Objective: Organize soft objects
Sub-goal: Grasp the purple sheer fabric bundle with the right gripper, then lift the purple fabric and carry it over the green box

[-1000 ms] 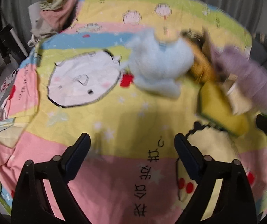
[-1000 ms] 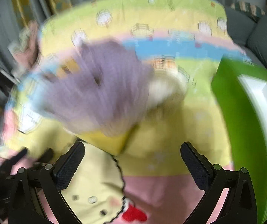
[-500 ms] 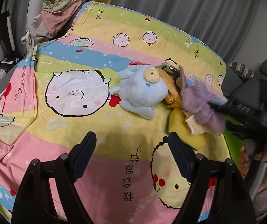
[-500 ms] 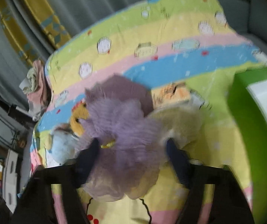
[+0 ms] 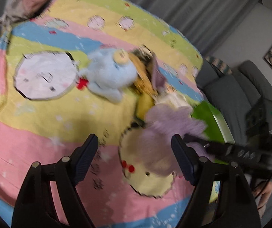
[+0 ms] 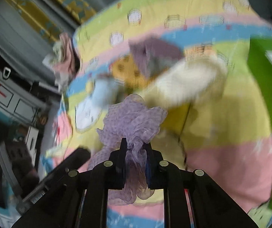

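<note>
Right claw (image 6: 135, 146): clenched on the purple scarf (image 6: 134, 117), a thin, crinkled, dotted fabric bunched between its pads at lower centre of the right wrist view.
Left claw (image 5: 135, 153): released, its jaws wide with nothing between them.
Blue plush (image 5: 110, 75): fluffy and rounded, lying on the striped cartoon bedsheet (image 5: 41, 133), upper centre.
Orange plush (image 5: 142, 77): just beside the blue one; blurred, perhaps knitted.
Green bin (image 6: 263, 102): smooth-walled, at the right edge.

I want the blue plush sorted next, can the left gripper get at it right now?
Probably yes: the left gripper is open and empty, and only bare bedspread lies between it and the blue plush.
</note>
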`<action>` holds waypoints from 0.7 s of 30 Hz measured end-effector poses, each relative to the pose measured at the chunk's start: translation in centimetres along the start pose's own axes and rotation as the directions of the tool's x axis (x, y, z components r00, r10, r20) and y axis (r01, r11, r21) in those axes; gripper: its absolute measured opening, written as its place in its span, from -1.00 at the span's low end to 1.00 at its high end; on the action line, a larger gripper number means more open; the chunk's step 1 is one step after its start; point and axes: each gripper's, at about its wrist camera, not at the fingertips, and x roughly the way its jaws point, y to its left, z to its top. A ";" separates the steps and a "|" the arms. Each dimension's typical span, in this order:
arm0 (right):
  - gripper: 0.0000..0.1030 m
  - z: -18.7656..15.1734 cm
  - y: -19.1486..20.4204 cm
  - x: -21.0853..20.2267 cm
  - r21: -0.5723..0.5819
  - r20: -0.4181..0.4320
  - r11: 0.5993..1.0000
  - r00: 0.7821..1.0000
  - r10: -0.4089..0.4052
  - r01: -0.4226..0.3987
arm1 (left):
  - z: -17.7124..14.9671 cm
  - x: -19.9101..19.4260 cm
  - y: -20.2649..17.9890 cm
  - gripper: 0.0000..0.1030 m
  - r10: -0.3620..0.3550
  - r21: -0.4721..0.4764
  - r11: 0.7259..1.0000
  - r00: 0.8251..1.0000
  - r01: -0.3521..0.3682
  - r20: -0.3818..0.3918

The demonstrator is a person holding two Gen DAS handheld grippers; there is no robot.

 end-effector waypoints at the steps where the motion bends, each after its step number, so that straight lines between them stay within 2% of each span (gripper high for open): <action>1: -0.64 -0.6 -0.1 0.6 0.007 -0.035 1.000 0.999 -0.017 0.017 | -0.2 0.3 -0.2 0.52 0.003 0.008 1.000 1.000 -0.003 -0.022; 2: -0.57 -1.0 -0.3 1.0 0.016 -0.063 0.999 0.997 -0.040 0.041 | -0.4 0.7 -0.5 0.52 0.023 0.022 1.000 0.999 -0.023 -0.038; 3: -0.29 -1.4 -0.6 1.6 0.023 -0.093 0.997 0.993 -0.067 0.069 | -0.6 1.0 -0.7 0.52 0.045 0.029 0.999 0.998 -0.043 -0.045; 4: 0.08 -1.7 -0.9 1.9 0.028 -0.112 0.996 0.990 -0.085 0.089 | -0.7 1.2 -0.8 0.52 0.052 0.032 0.998 0.997 -0.050 -0.054; 6: 0.47 -1.8 -1.7 2.0 0.053 -0.116 0.992 0.987 -0.107 0.114 | -1.0 1.7 -1.2 0.52 0.038 0.047 0.998 0.996 -0.034 -0.086; 9: 0.64 -1.5 -2.2 0.6 0.061 -0.057 0.991 0.992 -0.116 0.119 | -1.7 2.5 -2.0 0.52 0.010 0.074 0.997 0.993 -0.001 -0.122; 12: 0.64 -1.4 -2.8 -0.1 0.090 -0.019 0.988 0.992 -0.121 0.122 | -2.5 3.6 -3.1 0.51 -0.015 0.107 0.994 0.985 0.034 -0.173; 13: 0.64 -1.4 -3.1 0.3 0.100 -0.026 0.987 0.992 -0.124 0.126 | -2.8 3.9 -3.4 0.42 -0.013 0.119 0.992 0.983 0.035 -0.182; 14: 0.64 -1.4 -3.2 0.5 0.103 -0.036 0.987 0.992 -0.117 0.120 | -3.1 4.1 -3.8 0.24 -0.005 0.137 0.990 0.983 0.031 -0.185; 15: 0.60 -1.4 -3.3 0.9 0.106 -0.052 0.989 0.994 -0.098 0.103 | -3.4 4.4 -4.1 -0.28 0.000 0.158 0.987 0.982 0.031 -0.190; 16: 0.51 -1.3 -3.3 1.4 0.108 -0.071 0.990 0.994 -0.078 0.085 | -3.6 4.8 -4.4 -0.46 0.001 0.172 0.985 0.980 0.034 -0.201; 18: -0.10 -1.5 -3.7 2.5 0.122 -0.105 0.991 0.994 -0.042 0.055 | -4.1 5.7 -4.7 -0.50 -0.005 0.178 0.983 0.975 0.045 -0.223; 19: -0.26 -1.5 -4.0 3.2 0.135 -0.132 0.990 0.991 -0.032 0.050 | -4.3 5.9 -4.9 -0.55 0.000 0.186 0.982 0.976 0.042 -0.218; 21: -0.33 -1.8 -4.6 3.9 0.161 -0.162 0.986 0.987 -0.019 0.046 | -4.3 5.9 -5.6 -0.61 0.007 0.220 0.975 0.981 0.036 -0.195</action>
